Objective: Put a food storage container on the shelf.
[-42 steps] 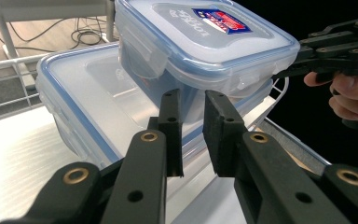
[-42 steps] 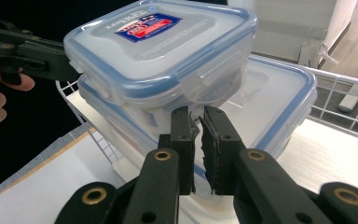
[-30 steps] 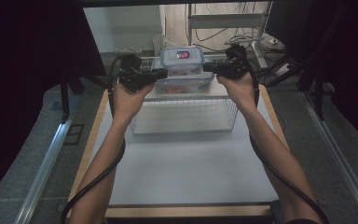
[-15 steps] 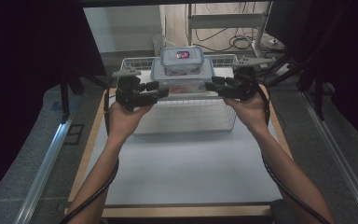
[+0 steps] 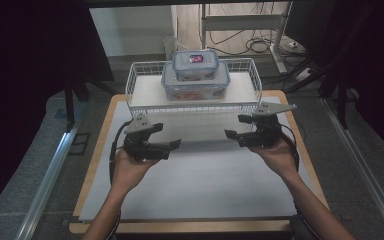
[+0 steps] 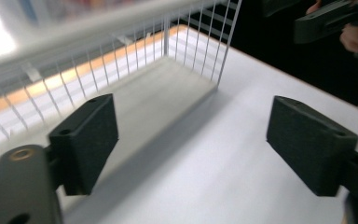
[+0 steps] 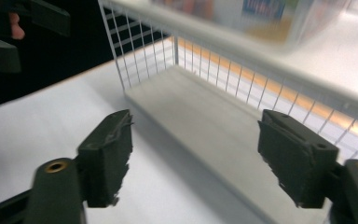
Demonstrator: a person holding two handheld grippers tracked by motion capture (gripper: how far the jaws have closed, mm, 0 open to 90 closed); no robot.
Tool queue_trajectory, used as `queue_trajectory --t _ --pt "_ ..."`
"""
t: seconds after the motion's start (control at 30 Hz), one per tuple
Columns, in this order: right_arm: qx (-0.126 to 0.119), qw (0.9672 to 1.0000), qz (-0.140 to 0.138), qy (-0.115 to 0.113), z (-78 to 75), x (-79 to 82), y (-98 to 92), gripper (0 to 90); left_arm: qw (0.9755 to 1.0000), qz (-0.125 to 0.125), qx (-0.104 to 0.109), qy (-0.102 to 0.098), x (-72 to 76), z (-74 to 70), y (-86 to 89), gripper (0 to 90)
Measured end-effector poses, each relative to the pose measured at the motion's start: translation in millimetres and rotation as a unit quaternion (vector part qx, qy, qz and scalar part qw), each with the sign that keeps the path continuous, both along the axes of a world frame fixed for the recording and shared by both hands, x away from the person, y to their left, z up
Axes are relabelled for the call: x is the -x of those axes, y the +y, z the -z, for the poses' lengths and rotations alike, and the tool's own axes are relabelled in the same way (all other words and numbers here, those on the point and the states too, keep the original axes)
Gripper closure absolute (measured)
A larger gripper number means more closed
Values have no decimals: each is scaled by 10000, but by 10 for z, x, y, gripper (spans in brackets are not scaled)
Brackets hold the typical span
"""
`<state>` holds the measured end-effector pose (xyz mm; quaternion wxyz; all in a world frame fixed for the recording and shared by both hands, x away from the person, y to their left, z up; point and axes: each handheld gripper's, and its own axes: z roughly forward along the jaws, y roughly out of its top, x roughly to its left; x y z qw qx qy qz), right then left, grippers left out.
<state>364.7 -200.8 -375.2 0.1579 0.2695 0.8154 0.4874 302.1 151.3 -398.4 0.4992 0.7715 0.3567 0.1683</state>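
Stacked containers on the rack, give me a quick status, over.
Left gripper and right gripper open, jaws just opened, nothing between them. Small container sits on big container atop the wire rack. Nothing in the way.

You see a white-coated wire rack (image 5: 194, 105) carrying two clear glossy plastic boxes (image 5: 196, 75) above the matt white sheet (image 5: 195, 180) on the wooden table (image 5: 99, 150).

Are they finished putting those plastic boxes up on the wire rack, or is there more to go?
The stacking looks done: the small lidded box sits on the larger box, which rests on top of the white wire rack. Nothing is in hand: the left gripper and right gripper hang open over the white mat, their jaws having just been opening, with nothing between them. What is left, if anything, I cannot tell.
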Motion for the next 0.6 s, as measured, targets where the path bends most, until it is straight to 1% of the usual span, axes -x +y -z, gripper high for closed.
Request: queue_trajectory --t 0.03,0.1,0.17,0.27,0.37,0.5,0.57,0.6 --pt "36 10000 8 -14 44 34 -17 205 10000 -18 -2 16 32 50 10 128" --pt "82 10000 17 31 128 107 -49 181 10000 -30 9 67 95 143 28 103" --pt "127 9999 24 45 205 179 -83 161 9999 -78 73 86 158 228 34 79" --pt "178 9998 16 62 311 280 -130 136 9999 -60 -63 98 254 353 38 57" --pt "217 9997 0 83 419 375 -178 115 9996 -136 -252 50 362 475 30 45" --pt "289 9995 32 156 577 478 -259 93 9991 -229 -350 78 504 651 38 33" --pt "310 9993 65 177 655 519 -310 83 9983 -309 -483 89 563 744 53 32" --pt "324 9993 69 174 695 536 -336 79 9976 -352 -592 93 598 801 67 28"
